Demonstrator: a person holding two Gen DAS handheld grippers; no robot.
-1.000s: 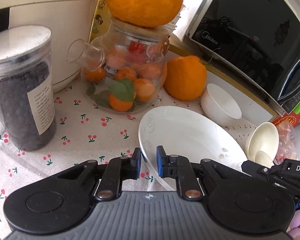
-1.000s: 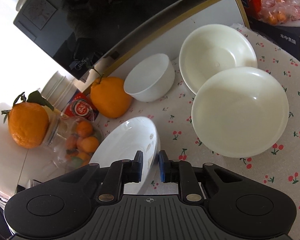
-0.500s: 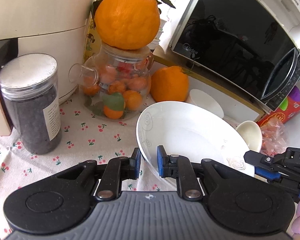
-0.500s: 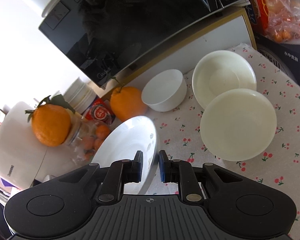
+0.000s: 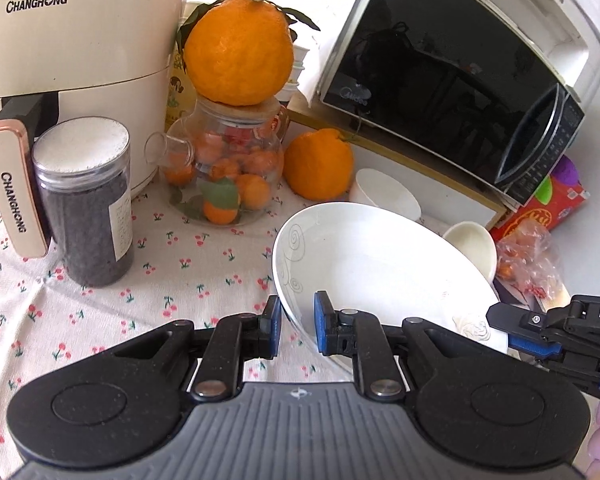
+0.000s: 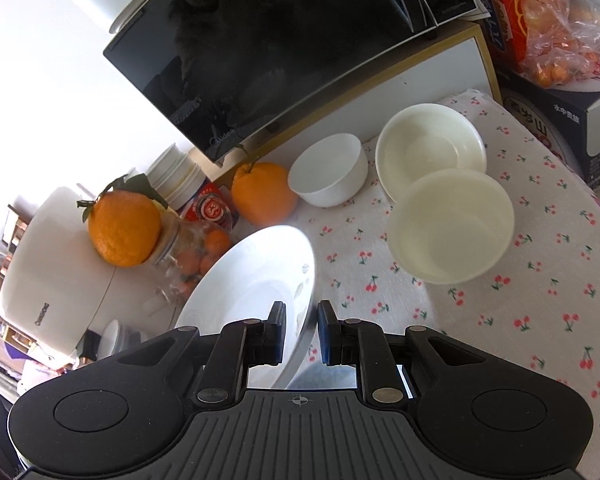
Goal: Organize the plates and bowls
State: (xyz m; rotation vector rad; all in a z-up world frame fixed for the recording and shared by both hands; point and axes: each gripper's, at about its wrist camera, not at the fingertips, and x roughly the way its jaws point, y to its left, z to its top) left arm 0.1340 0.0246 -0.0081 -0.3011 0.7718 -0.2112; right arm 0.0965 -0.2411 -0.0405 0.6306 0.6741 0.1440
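A large white plate with grey swirl marks is held above the cherry-print tablecloth by both grippers. My left gripper is shut on its near left rim. My right gripper is shut on the opposite rim of the same plate, and its tip shows in the left wrist view. A small white bowl sits by the microwave stand. Two cream bowls lie to the right: a far one and a near one.
A black microwave stands on a white stand at the back. An air fryer, a dark jar, a glass teapot of small oranges topped by a big orange, and a loose orange crowd the left. Boxes stand right.
Both grippers have risen and drawn back with the plate, so the table items look smaller and farther. The plate is higher above the cloth. Both grips stay the same.
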